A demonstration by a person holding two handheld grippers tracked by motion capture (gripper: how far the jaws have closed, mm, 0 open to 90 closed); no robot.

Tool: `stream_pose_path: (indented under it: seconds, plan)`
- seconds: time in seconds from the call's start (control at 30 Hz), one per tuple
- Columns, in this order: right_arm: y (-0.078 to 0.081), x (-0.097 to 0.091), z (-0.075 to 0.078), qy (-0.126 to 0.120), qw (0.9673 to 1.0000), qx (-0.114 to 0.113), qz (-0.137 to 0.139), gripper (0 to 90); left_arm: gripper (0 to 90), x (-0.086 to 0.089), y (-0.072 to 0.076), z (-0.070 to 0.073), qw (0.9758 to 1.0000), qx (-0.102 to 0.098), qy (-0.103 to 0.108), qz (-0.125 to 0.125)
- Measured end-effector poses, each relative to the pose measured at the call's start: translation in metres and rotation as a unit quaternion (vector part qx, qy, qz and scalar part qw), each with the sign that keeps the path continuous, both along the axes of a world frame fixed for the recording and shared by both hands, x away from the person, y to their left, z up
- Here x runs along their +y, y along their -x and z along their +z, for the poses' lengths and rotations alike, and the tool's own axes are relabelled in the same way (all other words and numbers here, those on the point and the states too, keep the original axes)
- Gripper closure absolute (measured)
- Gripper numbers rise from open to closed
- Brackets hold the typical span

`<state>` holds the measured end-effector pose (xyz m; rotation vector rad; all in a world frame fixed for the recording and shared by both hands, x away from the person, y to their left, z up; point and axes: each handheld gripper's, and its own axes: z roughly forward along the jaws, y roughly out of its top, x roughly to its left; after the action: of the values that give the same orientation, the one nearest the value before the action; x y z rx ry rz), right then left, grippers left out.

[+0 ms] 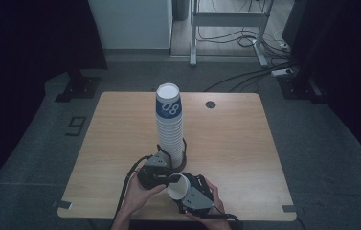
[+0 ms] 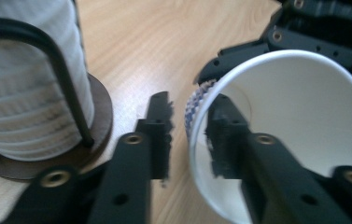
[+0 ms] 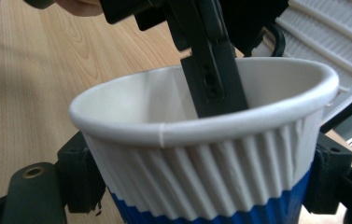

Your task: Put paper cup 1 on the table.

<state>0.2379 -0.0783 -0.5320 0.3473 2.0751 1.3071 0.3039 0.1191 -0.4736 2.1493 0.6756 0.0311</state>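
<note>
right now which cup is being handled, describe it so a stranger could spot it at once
On the wooden table, find the tall stack of cups in its wire holder near the middle. In front of it, at the near edge, the two grippers meet around a single paper cup. Unlike the nested ones, it is alone, tipped on its side, with its white mouth open toward the left gripper.

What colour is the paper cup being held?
White with a blue band, the paper cup shows best in the right gripper view.
</note>
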Motion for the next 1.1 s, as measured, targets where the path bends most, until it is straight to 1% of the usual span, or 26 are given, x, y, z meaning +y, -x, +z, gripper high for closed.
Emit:
stream_pose_path:
  seconds: [0.03, 0.07, 0.1, 0.13, 0.2, 0.23, 0.27, 0.3, 0.33, 0.37, 0.4, 0.47, 0.5, 0.53, 0.57, 0.6, 0.63, 0.67, 0.77, 0.8, 0.83, 0.87, 0.9, 1.0, 1.07, 1.1]
  plan:
    - [-0.001, -0.002, 0.0, -0.01, 0.9999, 0.008, -0.001, 18.9, 63.5, 0.002, 0.002, 0.001, 0.9998, -0.015, 0.008, 0.013]
    - [-0.001, -0.002, 0.0, -0.01, 0.9999, 0.008, -0.001, 18.9, 59.8, 0.002, 0.002, 0.001, 0.9998, -0.015, 0.008, 0.013]
    - [-0.003, -0.004, 0.0, -0.02, 0.9996, 0.018, -0.005, 18.9, 57.3, 0.004, 0.004, 0.002, 0.9994, -0.027, 0.018, 0.011]
    - [-0.004, -0.006, 0.0, -0.027, 0.9994, 0.023, -0.005, 18.9, 55.6, 0.005, 0.004, 0.001, 0.9992, -0.031, 0.024, 0.012]
    - [-0.005, -0.007, 0.0, -0.036, 0.9988, 0.031, -0.01, 18.9, 51.1, 0.007, 0.005, 0.001, 0.9983, -0.036, 0.039, 0.022]
    - [-0.006, -0.009, 0.0, -0.041, 0.9985, 0.036, -0.012, 18.9, 49.6, 0.007, 0.005, 0.001, 0.9983, -0.036, 0.039, 0.022]
    - [-0.007, -0.01, 0.0, -0.045, 0.9982, 0.039, -0.011, 18.9, 45.9, 0.008, 0.005, 0.0, 0.998, -0.037, 0.045, 0.025]
    - [-0.008, -0.011, 0.0, -0.048, 0.9978, 0.043, -0.015, 18.9, 42.7, 0.01, 0.006, -0.001, 0.9975, -0.035, 0.05, 0.035]
    - [-0.008, -0.011, 0.0, -0.048, 0.9978, 0.043, -0.015, 18.9, 40.2, 0.01, 0.006, -0.001, 0.9975, -0.035, 0.05, 0.035]
    - [-0.01, -0.013, 0.0, -0.052, 0.9974, 0.046, -0.018, 18.9, 40.2, 0.011, 0.007, -0.001, 0.997, -0.037, 0.054, 0.041]
    - [-0.011, -0.014, 0.0, -0.058, 0.9968, 0.051, -0.02, 18.8, 38.4, 0.012, 0.009, -0.001, 0.9966, -0.042, 0.057, 0.044]
    - [-0.014, -0.018, -0.001, -0.073, 0.9952, 0.058, -0.029, 18.8, 35.5, 0.015, 0.011, -0.002, 0.9953, -0.056, 0.059, 0.052]
    - [-0.017, -0.023, -0.002, -0.082, 0.9938, 0.064, -0.038, 18.8, 31.7, 0.018, 0.013, -0.004, 0.9936, -0.066, 0.066, 0.064]
    - [-0.017, -0.023, -0.002, -0.082, 0.9938, 0.064, -0.038, 18.8, 31.4, 0.018, 0.013, -0.004, 0.9936, -0.066, 0.066, 0.064]
    - [-0.02, -0.026, -0.002, -0.088, 0.9926, 0.071, -0.044, 18.7, 29.4, 0.022, 0.015, -0.006, 0.9915, -0.075, 0.071, 0.08]
    - [-0.021, -0.028, -0.002, -0.086, 0.9928, 0.071, -0.043, 18.7, 27.5, 0.024, 0.015, -0.006, 0.9905, -0.078, 0.071, 0.089]
    - [-0.022, -0.029, -0.002, -0.088, 0.9923, 0.074, -0.046, 18.7, 26.2, 0.026, 0.015, -0.008, 0.9899, -0.078, 0.072, 0.094]
    - [-0.023, -0.031, -0.002, -0.093, 0.9914, 0.078, -0.048, 18.7, 25.4, 0.028, 0.015, -0.009, 0.9896, -0.078, 0.071, 0.097]
    - [-0.028, -0.037, -0.002, -0.108, 0.9883, 0.09, -0.059, 18.8, 20.6, 0.032, 0.016, -0.015, 0.987, -0.089, 0.068, 0.115]
    - [-0.029, -0.039, -0.002, -0.113, 0.9875, 0.092, -0.061, 18.8, 20.2, 0.033, 0.016, -0.017, 0.9864, -0.091, 0.072, 0.117]
    - [-0.029, -0.039, -0.002, -0.113, 0.9875, 0.092, -0.061, 18.8, 19.8, 0.033, 0.016, -0.017, 0.9864, -0.091, 0.072, 0.117]
    - [-0.032, -0.041, -0.001, -0.119, 0.9861, 0.093, -0.07, 18.9, 18.5, 0.036, 0.017, -0.021, 0.9853, -0.096, 0.075, 0.12]
    - [-0.034, -0.043, -0.001, -0.122, 0.9853, 0.095, -0.072, 18.9, 17.5, 0.037, 0.017, -0.022, 0.9849, -0.097, 0.074, 0.123]
    - [-0.04, -0.046, 0.001, -0.132, 0.9832, 0.095, -0.083, 19.0, 16.2, 0.04, 0.017, -0.026, 0.9854, -0.093, 0.076, 0.121]
    - [-0.045, -0.048, 0.002, -0.142, 0.9812, 0.095, -0.089, 19.0, 15.1, 0.044, 0.018, -0.031, 0.9839, -0.099, 0.077, 0.127]
    - [-0.046, -0.049, 0.002, -0.143, 0.9811, 0.093, -0.091, 19.1, 15.0, 0.046, 0.018, -0.033, 0.9832, -0.101, 0.081, 0.129]
